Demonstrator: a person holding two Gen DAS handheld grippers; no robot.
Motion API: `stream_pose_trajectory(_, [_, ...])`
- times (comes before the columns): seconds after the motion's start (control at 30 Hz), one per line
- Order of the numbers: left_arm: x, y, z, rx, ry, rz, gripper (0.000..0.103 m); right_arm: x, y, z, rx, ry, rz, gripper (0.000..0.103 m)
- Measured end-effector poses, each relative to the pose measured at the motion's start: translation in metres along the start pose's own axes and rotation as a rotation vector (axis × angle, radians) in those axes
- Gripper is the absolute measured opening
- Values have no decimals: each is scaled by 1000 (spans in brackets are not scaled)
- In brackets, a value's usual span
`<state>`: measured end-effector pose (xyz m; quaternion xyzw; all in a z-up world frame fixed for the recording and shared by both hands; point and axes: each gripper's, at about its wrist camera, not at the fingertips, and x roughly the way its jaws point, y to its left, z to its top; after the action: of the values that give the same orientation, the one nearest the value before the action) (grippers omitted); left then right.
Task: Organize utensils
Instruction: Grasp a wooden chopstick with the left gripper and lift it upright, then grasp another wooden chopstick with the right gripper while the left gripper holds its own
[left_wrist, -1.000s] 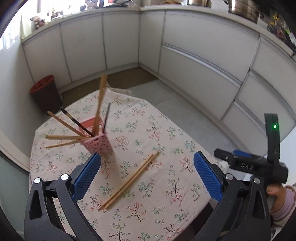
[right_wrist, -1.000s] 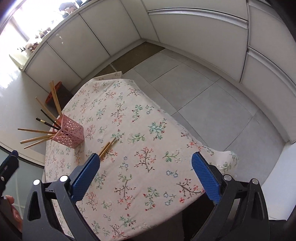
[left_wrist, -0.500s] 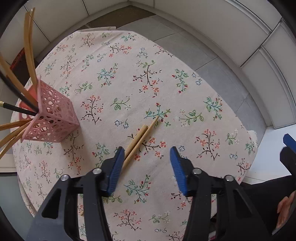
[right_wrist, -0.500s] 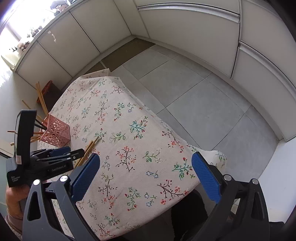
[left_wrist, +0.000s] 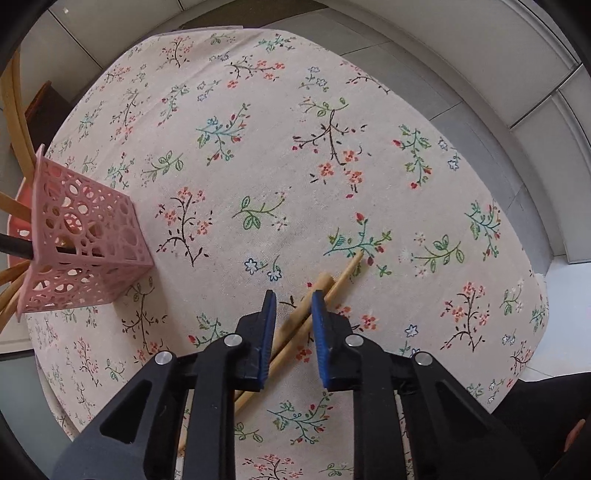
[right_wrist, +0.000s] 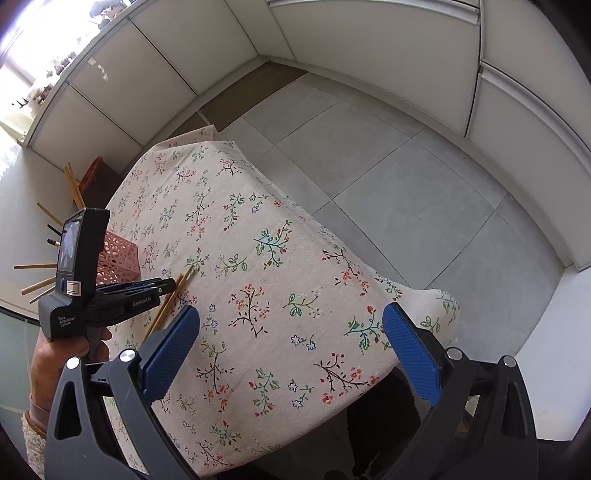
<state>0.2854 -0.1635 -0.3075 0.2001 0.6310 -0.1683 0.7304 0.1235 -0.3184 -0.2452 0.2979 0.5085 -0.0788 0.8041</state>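
Standing at the left edge of the left wrist view, the pink holder (left_wrist: 83, 236) keeps its chopsticks upright and fanned. Lower centre: left gripper (left_wrist: 292, 325) points down, jaws narrow and closing around the loose chopsticks (left_wrist: 317, 295) flat on the desk (left_wrist: 258, 129), pads not clearly pressing yet. Right gripper (right_wrist: 291, 354), jaws wide, holds nothing, likely waiting.

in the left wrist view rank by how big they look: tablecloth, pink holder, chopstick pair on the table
1. tablecloth
2. pink holder, though nearness to the camera may enlarge it
3. chopstick pair, partly hidden by the closing left gripper
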Motion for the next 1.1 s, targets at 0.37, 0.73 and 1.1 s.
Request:
stream_pose_trajectory(0.37, [5,16,-19,-55,-32,-28,6,19,15,3,4,43,-21,96])
stream_pose_trajectory(0.73, [-90,37,-102,-82,-239,-7,6,95,122,-8,-202,147,-133,97])
stream_pose_trajectory(1.1, [-134,61,-120,-163,-342,-65,6,124,116,58,-537,237,-229,90])
